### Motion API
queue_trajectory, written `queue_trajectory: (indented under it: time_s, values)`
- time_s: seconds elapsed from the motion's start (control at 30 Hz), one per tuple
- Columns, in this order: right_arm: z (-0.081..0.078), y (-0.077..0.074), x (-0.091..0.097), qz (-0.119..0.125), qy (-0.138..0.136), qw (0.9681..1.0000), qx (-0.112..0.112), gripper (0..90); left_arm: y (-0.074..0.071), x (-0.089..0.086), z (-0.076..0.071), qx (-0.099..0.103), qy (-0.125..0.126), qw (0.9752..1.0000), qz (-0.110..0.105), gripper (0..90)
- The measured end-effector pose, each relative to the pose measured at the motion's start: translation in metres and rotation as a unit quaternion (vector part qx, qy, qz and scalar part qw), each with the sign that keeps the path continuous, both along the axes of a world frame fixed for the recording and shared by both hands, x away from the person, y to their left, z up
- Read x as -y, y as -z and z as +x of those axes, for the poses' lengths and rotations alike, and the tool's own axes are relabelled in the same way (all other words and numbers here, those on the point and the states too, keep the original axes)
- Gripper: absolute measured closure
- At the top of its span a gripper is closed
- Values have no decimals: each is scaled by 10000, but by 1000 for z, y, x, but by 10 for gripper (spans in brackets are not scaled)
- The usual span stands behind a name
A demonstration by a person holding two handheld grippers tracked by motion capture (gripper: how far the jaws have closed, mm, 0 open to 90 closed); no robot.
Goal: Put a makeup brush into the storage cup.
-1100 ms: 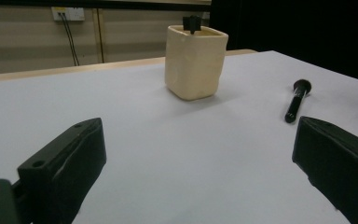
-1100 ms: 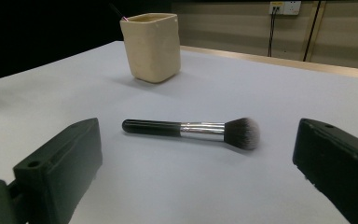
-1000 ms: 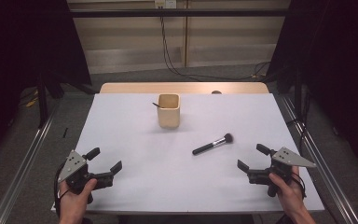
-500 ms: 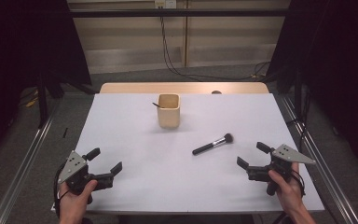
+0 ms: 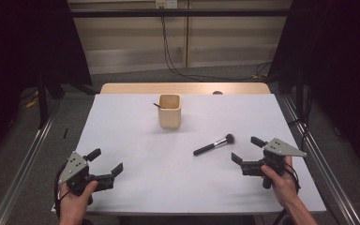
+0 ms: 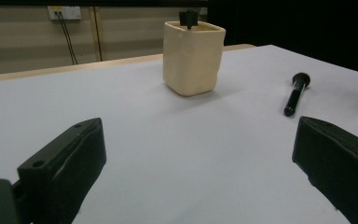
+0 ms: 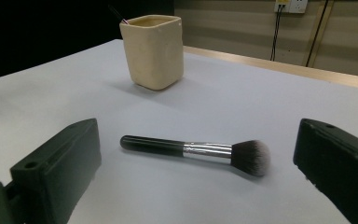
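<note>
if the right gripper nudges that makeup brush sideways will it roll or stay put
The makeup brush lies flat with a round glossy handle, so it would probably roll. Its bushy head may drag and swing it round. It looks rigid and light, likely easy to lift with the right gripper.

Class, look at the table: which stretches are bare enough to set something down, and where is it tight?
Bare: the wide stretch between the left gripper and the cream cup, and the table's far corners beside the cup. Tight: the patch where the makeup brush lies just ahead of the open right gripper.
</note>
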State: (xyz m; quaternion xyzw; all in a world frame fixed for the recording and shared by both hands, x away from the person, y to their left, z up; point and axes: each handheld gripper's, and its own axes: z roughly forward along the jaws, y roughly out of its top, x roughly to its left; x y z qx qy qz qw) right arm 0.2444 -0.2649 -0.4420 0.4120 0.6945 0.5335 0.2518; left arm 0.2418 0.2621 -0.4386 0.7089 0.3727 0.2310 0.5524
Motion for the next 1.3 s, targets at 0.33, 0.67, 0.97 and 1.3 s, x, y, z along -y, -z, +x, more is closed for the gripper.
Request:
queue_trajectory:
  time_s: [0.33, 0.67, 0.97, 1.3]
  values:
    - [18, -6, -6, -69, 16, 9999, -115, 8, 0, 0, -1, -17, -2, 10000, -53, 28]
    - [37, -10, -13, -22, -27, 9999, -158, 10, -3, 4, -6, 49, 60, 10000, 4, 28]
    - [58, -17, -18, 35, -60, 10000, 5, 12, -3, 6, -6, 39, 101, 9999, 27, 28]
    - [80, -22, -21, 51, -247, 9994, -224, 11, -3, 6, -7, 70, 115, 9999, 91, 28]
